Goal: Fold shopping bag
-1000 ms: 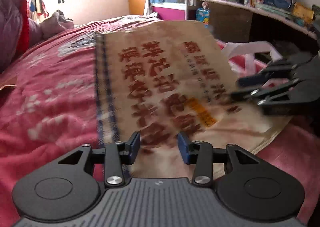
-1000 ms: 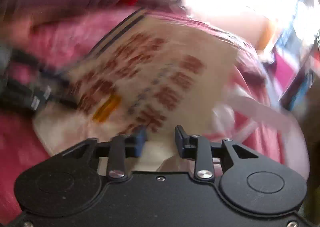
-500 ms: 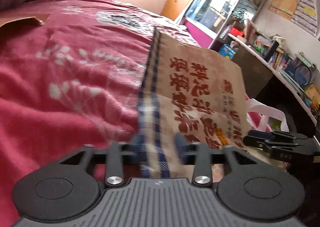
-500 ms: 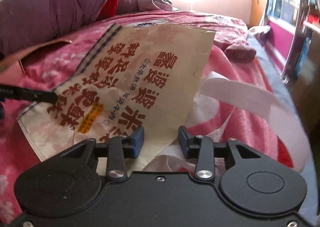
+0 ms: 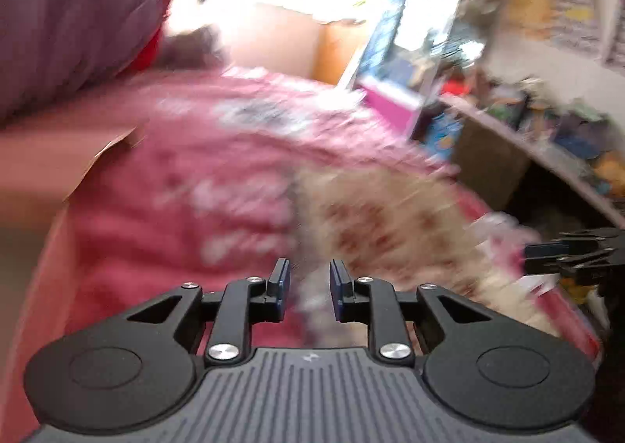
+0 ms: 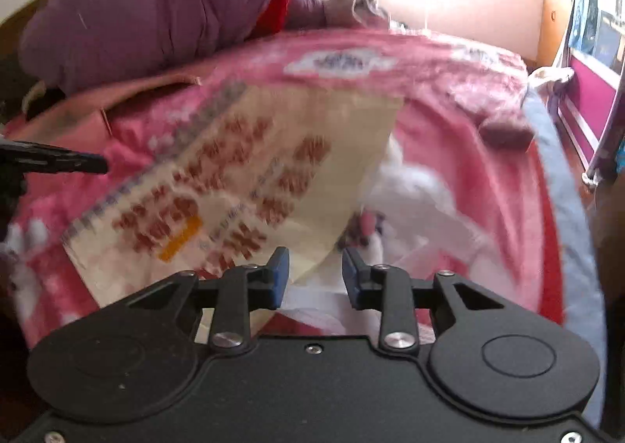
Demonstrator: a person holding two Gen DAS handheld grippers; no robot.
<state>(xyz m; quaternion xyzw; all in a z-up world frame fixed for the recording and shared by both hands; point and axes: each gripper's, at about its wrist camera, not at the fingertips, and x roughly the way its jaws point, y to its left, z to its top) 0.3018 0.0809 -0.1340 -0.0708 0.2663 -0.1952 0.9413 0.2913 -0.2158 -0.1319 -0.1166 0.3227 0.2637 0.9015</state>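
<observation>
Shopping bag [image 6: 250,177]: flat on the bed [image 6: 468,99]. My left gripper [image 5: 304,283] has swung off its striped edge; right gripper [image 6: 315,275] at near corner. Both jaws open, empty; no fold held.

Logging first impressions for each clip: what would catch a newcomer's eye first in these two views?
The cream woven shopping bag with red characters lies flat on the pink flowered bedspread, mid-frame in the right wrist view. The right tool hangs open over its near corner, where white handles spill out. The left tool, also open, hovers by the bag's blue-striped edge, blurred.
</observation>
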